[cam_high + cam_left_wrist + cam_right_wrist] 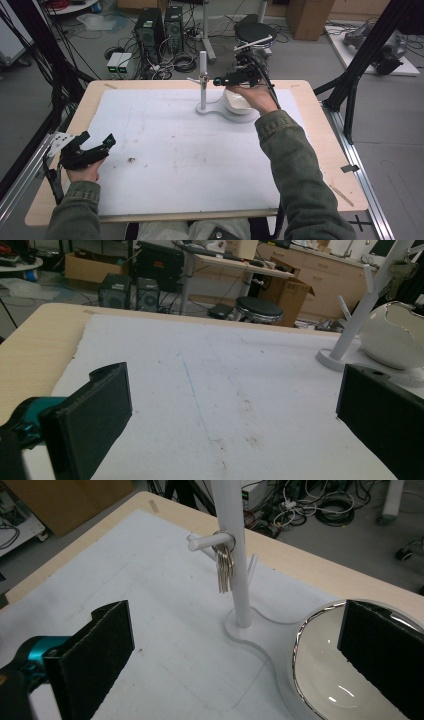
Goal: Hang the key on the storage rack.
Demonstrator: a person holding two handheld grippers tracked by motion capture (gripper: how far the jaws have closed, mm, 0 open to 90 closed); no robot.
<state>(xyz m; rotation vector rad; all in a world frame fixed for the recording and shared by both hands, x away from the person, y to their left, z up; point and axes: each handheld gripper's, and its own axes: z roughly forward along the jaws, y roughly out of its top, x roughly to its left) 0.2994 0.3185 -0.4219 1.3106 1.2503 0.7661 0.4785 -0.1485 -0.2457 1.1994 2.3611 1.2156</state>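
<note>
Both grippers stand wide and empty: right gripper [225,80] hovers over the bowl [325,670] beside the stand [235,555], left gripper [95,147] rests at the table's [320,150] near left edge. Keys [224,570] hang from the stand's peg. I judge a careless approach could swing them off or tip the stand.

Keys [224,569] on a white stand's [239,570] peg, beside a white bowl [325,680].
</note>
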